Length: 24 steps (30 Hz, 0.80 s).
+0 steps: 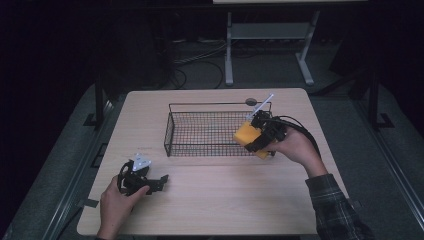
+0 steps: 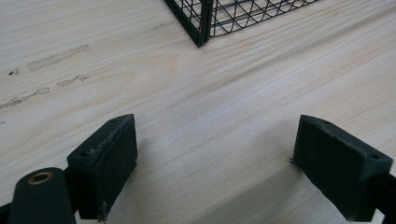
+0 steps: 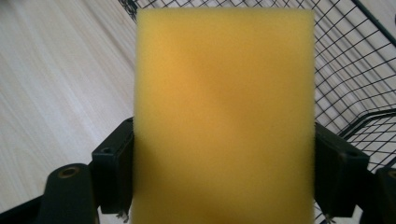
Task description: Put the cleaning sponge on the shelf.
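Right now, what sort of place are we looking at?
Probably a lab or test room set up for recording. A lone wooden table holds a wire basket, cables trail over the dark floor behind, and another desk's metal legs stand there.

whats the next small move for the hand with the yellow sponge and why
Probably carry the yellow sponge a little further over the wire basket, then lower it. The right gripper clamps it at the basket's right end, above the rim, and the left gripper rests open on the table.
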Tool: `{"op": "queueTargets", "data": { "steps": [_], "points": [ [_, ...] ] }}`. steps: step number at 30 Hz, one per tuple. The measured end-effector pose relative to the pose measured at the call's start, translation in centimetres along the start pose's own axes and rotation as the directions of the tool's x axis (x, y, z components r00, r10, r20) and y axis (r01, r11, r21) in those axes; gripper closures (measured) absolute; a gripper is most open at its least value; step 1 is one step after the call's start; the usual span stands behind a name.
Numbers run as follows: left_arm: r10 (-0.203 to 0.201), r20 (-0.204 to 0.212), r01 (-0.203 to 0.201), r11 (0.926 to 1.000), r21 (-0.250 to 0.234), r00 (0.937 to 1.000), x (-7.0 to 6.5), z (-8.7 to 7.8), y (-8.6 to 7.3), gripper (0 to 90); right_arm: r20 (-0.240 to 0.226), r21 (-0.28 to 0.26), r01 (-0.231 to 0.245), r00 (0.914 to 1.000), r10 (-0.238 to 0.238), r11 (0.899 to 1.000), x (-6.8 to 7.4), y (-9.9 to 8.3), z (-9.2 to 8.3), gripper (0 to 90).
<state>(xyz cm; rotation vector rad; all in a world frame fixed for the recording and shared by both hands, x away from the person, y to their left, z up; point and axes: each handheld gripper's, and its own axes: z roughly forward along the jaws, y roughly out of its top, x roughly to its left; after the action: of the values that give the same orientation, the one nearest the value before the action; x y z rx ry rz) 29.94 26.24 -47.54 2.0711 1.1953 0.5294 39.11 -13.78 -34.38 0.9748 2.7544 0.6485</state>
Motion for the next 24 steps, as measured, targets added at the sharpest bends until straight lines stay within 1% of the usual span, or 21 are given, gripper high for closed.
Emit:
{"op": "queueTargets", "data": {
  "steps": [7,8,11,17,20,24],
  "points": [
    [0.002,0.0,-0.002,1.0,0.002,1.0,0.0,0.0,0.0,12.8,0.009,0.005,0.005,0.9999,-0.005,1.0,-0.8,0.6,0.1,22.5],
    [0.002,0.0,-0.002,1.0,0.002,1.0,0.0,0.0,0.0,12.8,0.011,0.007,0.004,0.9999,-0.004,1.0,-1.2,0.8,0.2,22.6],
    [0.0,0.0,0.0,1.0,0.002,1.0,0.0,0.0,0.0,12.8,0.017,0.004,0.0,0.9999,0.0,1.0,-1.6,1.1,0.2,22.6],
    [0.001,0.0,-0.001,1.0,0.002,1.0,0.0,0.0,0.0,12.8,0.014,0.012,-0.003,0.9999,0.003,1.0,-2.6,1.5,0.8,22.5],
    [0.0,0.0,0.0,1.0,0.002,1.0,0.0,0.0,0.0,12.8,0.016,0.02,0.003,0.9999,-0.004,1.0,-3.0,1.6,1.3,22.5],
    [0.0,0.0,0.0,1.0,0.002,1.0,0.0,0.0,0.0,12.8,0.013,0.024,-0.004,0.9999,0.003,1.0,-3.6,1.7,1.6,22.5]
  ]
}}
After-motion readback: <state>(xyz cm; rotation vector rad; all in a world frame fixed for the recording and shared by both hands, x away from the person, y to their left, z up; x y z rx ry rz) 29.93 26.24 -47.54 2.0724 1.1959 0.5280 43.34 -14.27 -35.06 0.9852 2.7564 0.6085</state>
